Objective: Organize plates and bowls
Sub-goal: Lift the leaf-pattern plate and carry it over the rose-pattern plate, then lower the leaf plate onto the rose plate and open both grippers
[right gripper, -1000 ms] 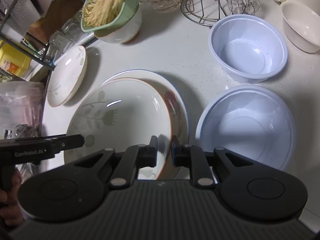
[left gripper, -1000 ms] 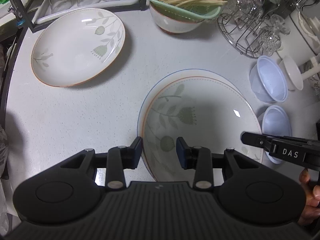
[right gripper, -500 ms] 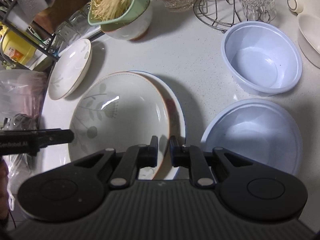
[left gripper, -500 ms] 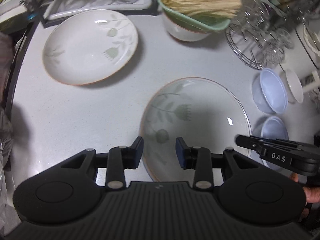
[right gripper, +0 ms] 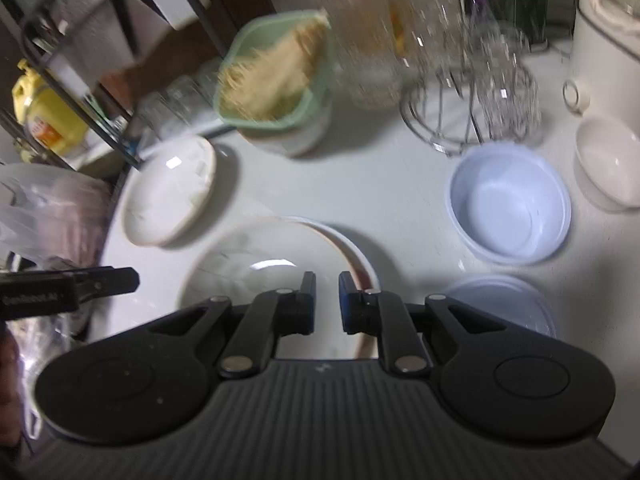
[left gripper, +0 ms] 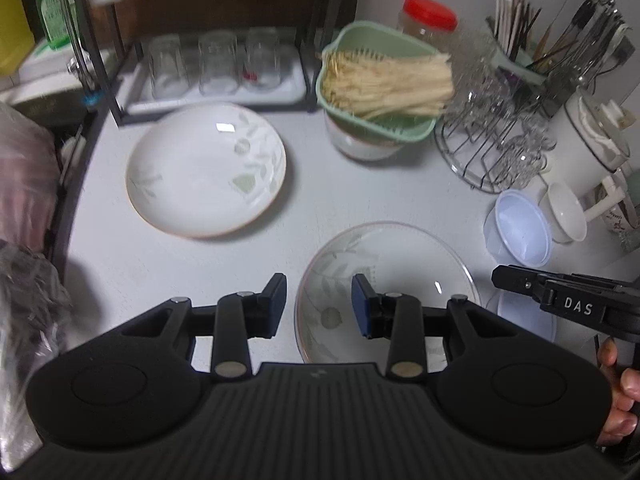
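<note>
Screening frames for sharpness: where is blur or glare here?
Left wrist view: mild blur on the far plate and strainer, glare spot on the near plate. Right wrist view: heavy motion blur on jar and strainer; hand-held gripper sharp.

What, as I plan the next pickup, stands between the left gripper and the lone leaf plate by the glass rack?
Nothing visible does. Only bare counter lies between the open left gripper and the lone plate. The stacked plates sit to the right of that path, and the green basket stands farther back on the right.
</note>
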{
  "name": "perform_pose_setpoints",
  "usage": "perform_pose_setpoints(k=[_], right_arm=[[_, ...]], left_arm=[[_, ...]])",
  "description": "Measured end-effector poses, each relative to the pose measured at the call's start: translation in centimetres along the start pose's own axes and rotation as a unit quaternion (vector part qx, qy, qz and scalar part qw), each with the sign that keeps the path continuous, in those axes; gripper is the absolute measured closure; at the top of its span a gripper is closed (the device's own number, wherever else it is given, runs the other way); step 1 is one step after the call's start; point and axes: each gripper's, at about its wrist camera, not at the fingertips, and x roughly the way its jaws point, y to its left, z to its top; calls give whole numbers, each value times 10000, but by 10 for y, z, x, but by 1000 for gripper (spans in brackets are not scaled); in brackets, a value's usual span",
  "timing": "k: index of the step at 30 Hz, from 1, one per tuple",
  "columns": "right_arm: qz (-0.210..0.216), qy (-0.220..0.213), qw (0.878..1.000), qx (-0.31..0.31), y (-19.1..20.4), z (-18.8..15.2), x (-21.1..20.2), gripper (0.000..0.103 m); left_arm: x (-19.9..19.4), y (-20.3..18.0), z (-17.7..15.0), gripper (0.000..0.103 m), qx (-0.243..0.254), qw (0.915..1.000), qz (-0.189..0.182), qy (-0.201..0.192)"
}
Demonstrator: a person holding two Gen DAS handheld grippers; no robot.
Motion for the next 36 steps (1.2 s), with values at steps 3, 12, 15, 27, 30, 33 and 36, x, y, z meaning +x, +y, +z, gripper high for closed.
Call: perform_pose_setpoints(k=[3, 12, 15, 27, 30, 33, 36], right_arm=[[2, -255, 9996, -86, 17, 1, -20, 88], [-35, -743, 9970, -226, 74, -19, -65, 88], [-101, -820, 9961, -293, 93, -31, -72, 88], [-261, -972, 9935, -536, 127, -71, -97, 45], [-235, -1120, 9915, -620, 121, -77, -105, 18], [-149, -1096, 9914, -703, 110, -79, -109, 18], [19, -1075, 9910, -802, 100, -82, -114, 18]], left_arm=[[-23, 5, -1, 61, 10, 9997, -19, -237], [-83, 33, -23, 56, 15, 9979, -138, -639], [-98, 44, -36, 50, 58, 9971, -124, -752], [-127, 65, -76, 16, 145, 9948, 94, -1005], [-132, 58, -84, 13, 25, 9935, 253, -1107], [-138, 45, -95, 10, -82, 9919, 453, -1183], [-143, 25, -108, 8, -183, 9906, 606, -1214]])
